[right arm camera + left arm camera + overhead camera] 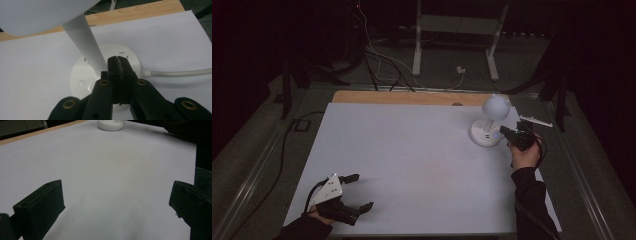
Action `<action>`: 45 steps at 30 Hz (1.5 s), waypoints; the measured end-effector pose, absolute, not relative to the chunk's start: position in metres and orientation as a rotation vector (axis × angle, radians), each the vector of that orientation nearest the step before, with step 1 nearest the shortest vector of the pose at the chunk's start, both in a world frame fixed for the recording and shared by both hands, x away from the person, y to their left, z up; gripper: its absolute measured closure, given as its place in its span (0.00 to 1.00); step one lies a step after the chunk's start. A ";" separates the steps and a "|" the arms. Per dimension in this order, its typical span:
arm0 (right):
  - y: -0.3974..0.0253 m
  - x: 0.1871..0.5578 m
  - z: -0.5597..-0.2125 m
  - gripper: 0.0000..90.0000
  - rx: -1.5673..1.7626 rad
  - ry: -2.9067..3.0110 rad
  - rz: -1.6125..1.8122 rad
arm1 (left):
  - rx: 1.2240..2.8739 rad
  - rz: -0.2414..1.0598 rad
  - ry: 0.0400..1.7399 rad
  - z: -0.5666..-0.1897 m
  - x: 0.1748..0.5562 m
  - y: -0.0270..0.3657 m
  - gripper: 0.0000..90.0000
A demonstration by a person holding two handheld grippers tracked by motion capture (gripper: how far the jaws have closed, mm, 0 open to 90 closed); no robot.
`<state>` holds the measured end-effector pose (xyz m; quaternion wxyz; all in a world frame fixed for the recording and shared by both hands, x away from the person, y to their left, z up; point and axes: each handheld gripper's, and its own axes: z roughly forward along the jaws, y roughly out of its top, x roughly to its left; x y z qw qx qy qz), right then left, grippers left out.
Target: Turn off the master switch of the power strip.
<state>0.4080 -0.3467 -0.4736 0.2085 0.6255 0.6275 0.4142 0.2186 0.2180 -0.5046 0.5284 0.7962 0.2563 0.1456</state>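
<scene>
At the far right of the white table we see a white lamp, its round base flat on the surface, a slanted stem rising to a globe-shaped head, and a pale cable leaving the base to one side. The right hand comes in from the bottom right with the forearm angled up toward the lamp, and the right gripper points leftward at the base. In the right gripper view we find its jaws pressed together with nothing between them, their tips poised over the base just beside the foot of the stem; whether they touch the base we cannot tell. Well apart, near the front left corner, the left hand holds the left gripper low over the table, aimed rightward across the bare surface, its jaws spread wide and gripping nothing.
</scene>
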 end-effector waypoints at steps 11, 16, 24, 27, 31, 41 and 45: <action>-0.342 0.412 -0.477 1.00 1.709 1.766 1.124 | 1.895 0.345 0.612 -0.504 0.219 0.219 0.00; -0.340 0.413 -0.481 1.00 1.668 1.795 1.099 | 1.897 0.346 0.612 -0.504 0.219 0.219 0.00; -0.339 0.414 -0.490 1.00 1.659 1.804 1.068 | 1.894 0.347 0.613 -0.504 0.219 0.219 0.00; -0.338 0.414 -0.493 1.00 1.659 1.809 1.055 | 1.895 0.347 0.611 -0.504 0.218 0.219 0.00; -0.339 0.415 -0.496 1.00 1.662 1.817 1.050 | 1.893 0.344 0.610 -0.504 0.218 0.219 0.00; -0.340 0.414 -0.499 1.00 1.639 1.828 1.036 | 1.888 0.348 0.611 -0.503 0.218 0.219 0.00; -0.339 0.415 -0.502 1.00 1.608 1.849 1.032 | 1.891 0.347 0.610 -0.503 0.218 0.219 0.00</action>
